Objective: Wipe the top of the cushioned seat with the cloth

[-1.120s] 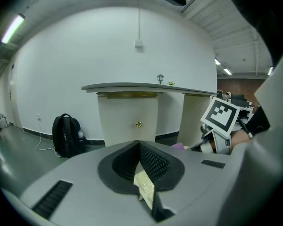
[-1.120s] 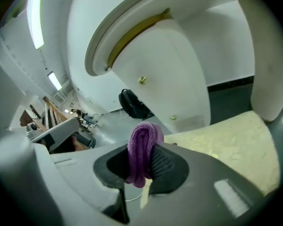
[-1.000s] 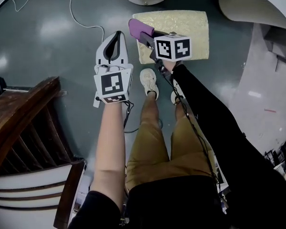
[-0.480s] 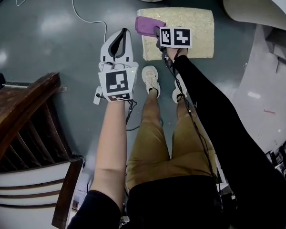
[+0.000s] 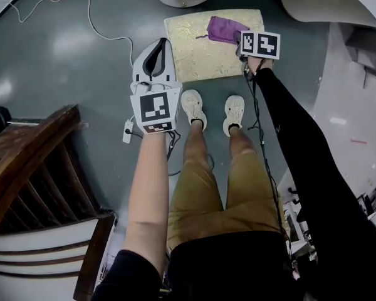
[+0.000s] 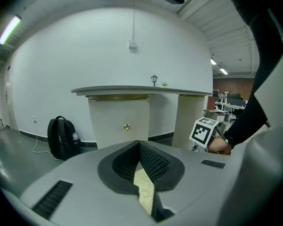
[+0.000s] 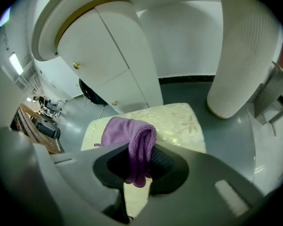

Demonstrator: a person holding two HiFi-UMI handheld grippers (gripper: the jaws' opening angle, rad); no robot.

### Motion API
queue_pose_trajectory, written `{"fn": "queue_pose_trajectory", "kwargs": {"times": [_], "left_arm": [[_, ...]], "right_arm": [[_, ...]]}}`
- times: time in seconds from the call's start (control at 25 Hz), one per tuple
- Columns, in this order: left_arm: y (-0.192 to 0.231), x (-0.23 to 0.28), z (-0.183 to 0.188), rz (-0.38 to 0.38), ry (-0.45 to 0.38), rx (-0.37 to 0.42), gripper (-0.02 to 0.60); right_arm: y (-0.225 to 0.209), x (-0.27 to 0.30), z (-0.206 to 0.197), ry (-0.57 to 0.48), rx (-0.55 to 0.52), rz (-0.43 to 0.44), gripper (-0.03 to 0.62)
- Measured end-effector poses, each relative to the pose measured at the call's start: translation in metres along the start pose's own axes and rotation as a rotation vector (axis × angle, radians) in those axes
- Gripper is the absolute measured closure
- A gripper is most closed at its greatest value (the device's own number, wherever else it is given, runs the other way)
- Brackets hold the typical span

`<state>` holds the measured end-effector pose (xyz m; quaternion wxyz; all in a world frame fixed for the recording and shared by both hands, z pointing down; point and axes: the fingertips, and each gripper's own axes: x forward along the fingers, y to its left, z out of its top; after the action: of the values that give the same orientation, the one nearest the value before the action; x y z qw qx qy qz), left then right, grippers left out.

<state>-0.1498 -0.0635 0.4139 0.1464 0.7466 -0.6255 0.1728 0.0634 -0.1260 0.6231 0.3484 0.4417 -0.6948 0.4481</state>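
At far left, dark wooden furniture (image 5: 31,149) edges the grey floor (image 5: 62,74), where a thin cable (image 5: 103,27) trails. Your left gripper (image 5: 155,47) hangs over that floor just left of the cushioned seat (image 5: 194,58), its jaws pressed together at the tips with nothing between them. Its own view looks past them to a black backpack (image 6: 61,138) and a white cabinet (image 6: 125,121). Your shoes (image 5: 193,107) stand at the seat's near edge. The pale, patterned seat lies flat on the floor, and the purple cloth (image 5: 225,29) rests on the far right part of its top. Your right gripper (image 7: 140,152), at the seat's right edge, pinches one bunched end of the cloth, while the rest spreads over the cushion.
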Motion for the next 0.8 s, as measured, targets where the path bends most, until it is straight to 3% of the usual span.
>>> {"fn": "queue_pose_trajectory", "kwargs": {"times": [0.48, 0.8], "left_arm": [[-0.072, 0.006, 0.019, 0.03, -0.015, 0.011, 0.574], [-0.087, -0.007, 0.021, 0.039, -0.016, 0.023, 0.574]], "right_arm": [[-0.167, -0.056, 0.009, -0.02, 0.051, -0.167, 0.533], [-0.177, -0.09, 0.015, -0.098, -0.015, -0.138, 0.533]]}}
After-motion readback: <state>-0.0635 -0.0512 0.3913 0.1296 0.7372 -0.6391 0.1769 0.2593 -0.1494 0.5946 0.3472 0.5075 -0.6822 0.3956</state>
